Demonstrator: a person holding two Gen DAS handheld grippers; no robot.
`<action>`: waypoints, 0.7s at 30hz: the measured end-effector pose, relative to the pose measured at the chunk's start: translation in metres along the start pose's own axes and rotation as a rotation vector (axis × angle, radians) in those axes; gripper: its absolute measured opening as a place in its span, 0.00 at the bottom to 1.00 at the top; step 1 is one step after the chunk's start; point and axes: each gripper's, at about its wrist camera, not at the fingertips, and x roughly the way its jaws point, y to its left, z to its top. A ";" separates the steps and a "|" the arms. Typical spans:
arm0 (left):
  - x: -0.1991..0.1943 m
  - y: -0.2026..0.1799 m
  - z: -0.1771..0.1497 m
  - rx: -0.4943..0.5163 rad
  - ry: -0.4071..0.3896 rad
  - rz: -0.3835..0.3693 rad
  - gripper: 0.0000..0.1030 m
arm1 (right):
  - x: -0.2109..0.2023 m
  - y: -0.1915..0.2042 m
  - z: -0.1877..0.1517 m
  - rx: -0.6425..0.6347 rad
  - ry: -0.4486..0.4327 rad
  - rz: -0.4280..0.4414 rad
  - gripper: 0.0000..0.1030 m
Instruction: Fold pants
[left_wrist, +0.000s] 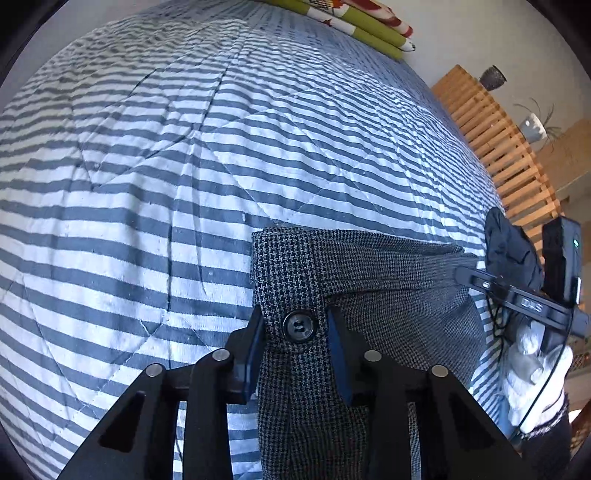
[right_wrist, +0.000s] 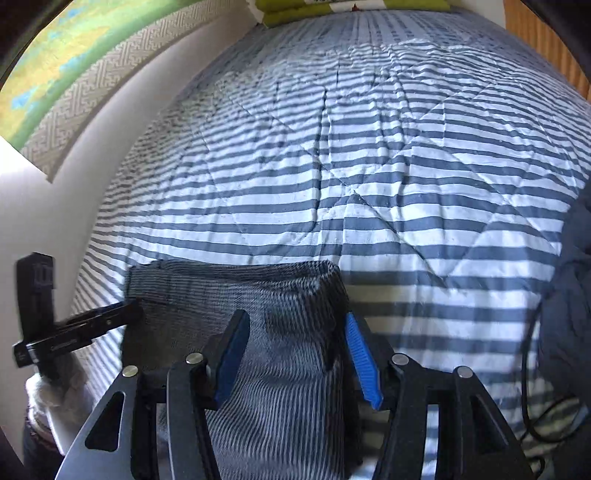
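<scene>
Grey houndstooth pants (left_wrist: 388, 277) lie bunched on a blue-and-white striped quilt (left_wrist: 166, 184). My left gripper (left_wrist: 295, 317) is shut on the waistband, with the dark button (left_wrist: 298, 325) sitting between its blue pads. In the right wrist view the same pants (right_wrist: 221, 284) look motion-blurred, and my right gripper (right_wrist: 295, 315) is shut on the other end of the waistband. Each view shows the other tool at its edge: the right gripper's body (left_wrist: 517, 295) in a white-gloved hand (left_wrist: 532, 369), and the left gripper's body (right_wrist: 74, 328). The legs of the pants are hidden below both grippers.
The quilt (right_wrist: 406, 166) stretches far ahead. Green, red and white folded bedding (left_wrist: 369, 26) lies at its far end. A wooden slatted frame (left_wrist: 498, 147) runs along one side and a white wall (right_wrist: 55, 206) along the other. A dark garment (right_wrist: 569, 295) and a black cable (right_wrist: 528, 369) lie at the right.
</scene>
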 end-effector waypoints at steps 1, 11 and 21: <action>-0.001 -0.002 -0.001 0.015 -0.009 0.006 0.28 | 0.011 -0.004 0.002 -0.006 0.009 -0.020 0.24; -0.018 -0.014 0.002 0.070 -0.137 0.031 0.24 | -0.036 0.008 0.010 -0.089 -0.198 -0.020 0.23; -0.037 0.009 -0.002 0.002 -0.125 -0.013 0.40 | -0.069 -0.012 -0.048 -0.038 -0.114 0.089 0.33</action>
